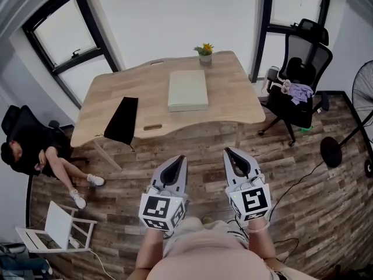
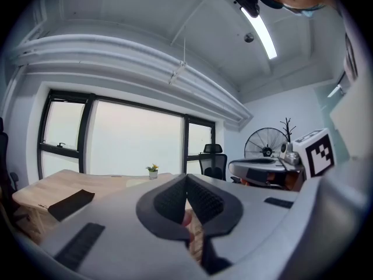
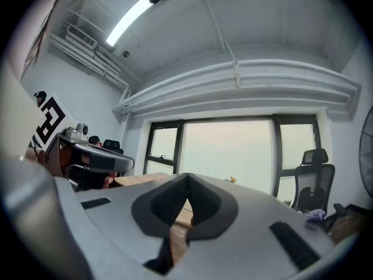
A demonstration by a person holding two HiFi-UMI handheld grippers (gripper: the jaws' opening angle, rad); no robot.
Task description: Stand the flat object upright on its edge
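Head view: flat box on table

1. Table: light wood w/ visible grain, matt finish.
2. Flat object: pale green, smooth matt face; mat'l not determinable.
3. Black sheet: matt, no sheen.
4. Floor: wood-look planks, mixed brown/grey, coarse grain, low gloss.
5. L gripper & R gripper: grey plastic shells, smooth, matt.
6. Pads: black, fine ribbed texture, matt.
7. Office chair: black mesh back, black frame.
8. Cloth on chair seat: lilac, crumpled fabric.
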